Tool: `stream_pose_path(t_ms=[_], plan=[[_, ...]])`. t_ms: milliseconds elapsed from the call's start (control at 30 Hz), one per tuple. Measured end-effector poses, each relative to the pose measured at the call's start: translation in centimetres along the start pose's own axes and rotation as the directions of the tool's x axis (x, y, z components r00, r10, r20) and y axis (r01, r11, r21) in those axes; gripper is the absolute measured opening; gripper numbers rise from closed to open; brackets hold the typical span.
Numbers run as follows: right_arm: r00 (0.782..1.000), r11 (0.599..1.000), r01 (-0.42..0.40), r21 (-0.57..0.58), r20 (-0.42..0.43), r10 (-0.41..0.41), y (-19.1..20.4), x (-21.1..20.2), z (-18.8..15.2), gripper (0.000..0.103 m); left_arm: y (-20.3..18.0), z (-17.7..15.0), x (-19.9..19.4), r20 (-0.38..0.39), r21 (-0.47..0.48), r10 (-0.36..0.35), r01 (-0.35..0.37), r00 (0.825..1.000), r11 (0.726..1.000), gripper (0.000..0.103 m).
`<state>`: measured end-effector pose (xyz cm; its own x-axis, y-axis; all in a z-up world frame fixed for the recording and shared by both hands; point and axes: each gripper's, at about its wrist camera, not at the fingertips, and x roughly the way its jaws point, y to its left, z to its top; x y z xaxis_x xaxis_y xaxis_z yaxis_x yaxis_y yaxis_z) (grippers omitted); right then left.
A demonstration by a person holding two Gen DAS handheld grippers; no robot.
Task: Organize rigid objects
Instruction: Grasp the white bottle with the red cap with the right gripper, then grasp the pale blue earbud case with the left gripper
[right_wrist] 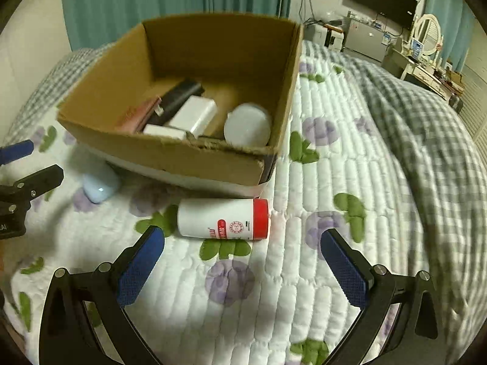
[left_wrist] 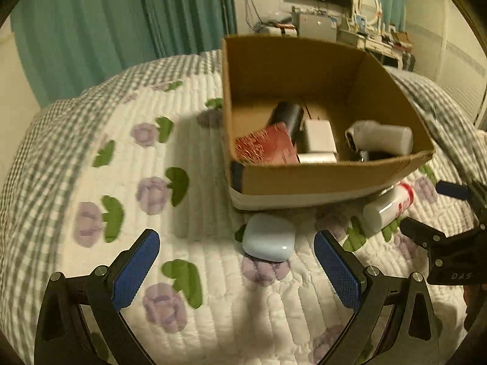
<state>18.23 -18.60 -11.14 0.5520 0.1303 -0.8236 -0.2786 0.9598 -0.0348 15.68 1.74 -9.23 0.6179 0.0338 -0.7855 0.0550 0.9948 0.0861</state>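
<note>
"DAS" in pale letters on black gripper body, at 4 o'clock in left wrist view. "LAI" fragment on black gripper body, 9 o'clock, right wrist view. White bottle: red label print, illegible.

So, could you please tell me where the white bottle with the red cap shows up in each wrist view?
Left wrist: the white bottle lies at the right, just below the cardboard box's near right corner.
Right wrist: the bottle lies on its side at centre, just ahead of the open right gripper.
Shared landmark: the cardboard box.
</note>
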Motion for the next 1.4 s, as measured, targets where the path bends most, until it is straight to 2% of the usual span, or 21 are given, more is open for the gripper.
stream_pose_path(t_ms=[300, 367, 467, 600, 700, 833, 867, 900, 1067, 1167, 1300, 1400], plan=[[0.998, 0.998, -0.058, -0.035, 0.006, 0.058, 1.5, 3.2, 0.6, 0.102, 0.0, -0.8, 3.0, -0.107, -0.031, -0.028, 0.025, 0.994, 0.999, 0.103], [0.998, 0.997, -0.065, -0.049, 0.001, 0.065, 2.1, 3.9, 0.8, 0.094, 0.1, -0.6, 3.3, -0.116, -0.026, -0.031, 0.028, 0.993, 0.999, 0.103], [1.000, 0.998, -0.020, -0.053, -0.010, 0.019, 2.2, 4.9, 0.9, 0.076, 0.1, -0.3, 4.1, -0.136, -0.029, -0.034, 0.030, 0.990, 0.999, 0.103], [0.998, 0.997, -0.061, -0.044, 0.024, 0.062, 1.6, 4.0, 0.4, 0.076, -0.5, -0.3, 5.2, -0.153, -0.003, -0.026, 0.026, 0.988, 1.000, 0.101], [0.996, 0.995, -0.066, -0.081, 0.048, 0.070, 1.5, 2.9, 0.2, 0.076, -1.2, -0.3, 5.8, -0.153, 0.018, -0.029, 0.032, 0.988, 0.999, 0.092], [0.997, 0.989, -0.071, -0.131, 0.035, 0.076, 1.6, 2.3, 0.0, 0.076, -2.4, -0.7, 6.9, -0.161, 0.056, -0.016, 0.025, 0.987, 0.998, 0.067], [0.997, 0.988, -0.063, -0.142, 0.032, 0.068, 1.7, 2.2, 0.0, 0.076, -2.7, -0.8, 6.7, -0.153, 0.068, -0.009, 0.019, 0.988, 0.997, 0.053], [0.998, 0.988, -0.059, -0.145, 0.030, 0.064, 1.7, 2.1, -0.2, 0.076, -3.0, -0.9, 6.5, -0.149, 0.088, -0.016, 0.030, 0.989, 0.996, 0.052], [0.998, 0.992, -0.055, -0.110, 0.007, 0.057, 0.8, 2.0, -0.2, 0.076, -3.9, -1.8, 4.5, -0.134, 0.144, -0.011, 0.030, 0.991, 0.989, 0.052], [0.998, 0.992, -0.057, -0.108, -0.007, 0.057, 0.7, 1.1, -0.2, 0.076, -4.3, -1.9, 2.4, -0.127, 0.133, -0.026, 0.043, 0.992, 0.990, 0.052], [0.999, 0.987, -0.042, -0.153, -0.015, 0.040, 1.2, -1.9, 0.4, 0.076, -4.2, -1.8, -1.2, -0.108, 0.091, -0.062, 0.072, 0.992, 0.993, 0.052], [0.999, 0.984, -0.038, -0.174, 0.003, 0.039, 1.5, -4.9, 1.0, 0.076, -4.3, -1.3, -3.4, -0.092, 0.088, -0.058, 0.066, 0.994, 0.994, 0.052]])
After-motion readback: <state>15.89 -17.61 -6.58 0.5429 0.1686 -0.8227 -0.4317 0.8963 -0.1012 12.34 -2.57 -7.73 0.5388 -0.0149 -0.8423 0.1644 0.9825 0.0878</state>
